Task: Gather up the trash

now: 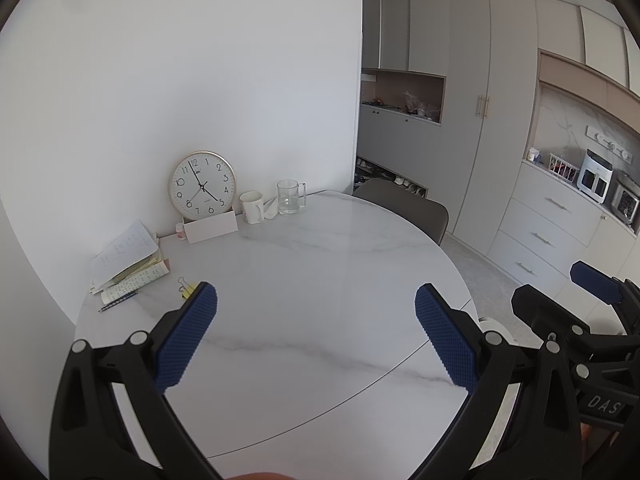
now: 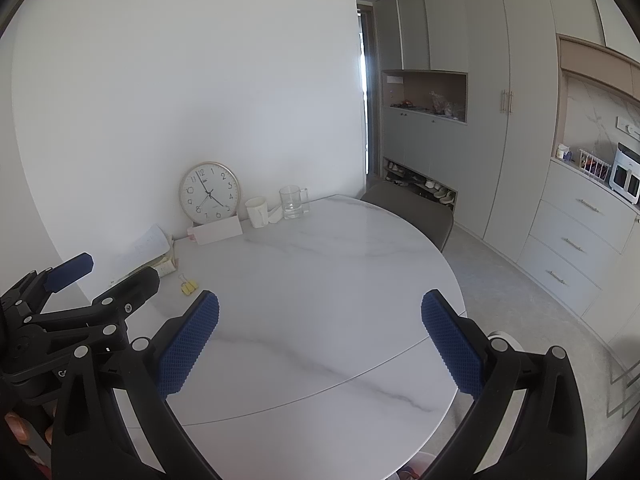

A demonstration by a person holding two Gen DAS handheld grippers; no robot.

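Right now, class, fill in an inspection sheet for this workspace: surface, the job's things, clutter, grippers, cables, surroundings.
Surface: round white marble table, mostly bare in the middle.
Job's things: crumpled white tissue between paper cup and glass mug; no bin seen.
Clutter: clock leaning on the wall, white card, paper stack, pencil, yellow binder clip.
Grippers: left hand-held gripper open, empty; right hand-held gripper open, empty.
Cables: nothing seen.
Surroundings: grey chair, cabinets, shoe shelf, counter appliances.
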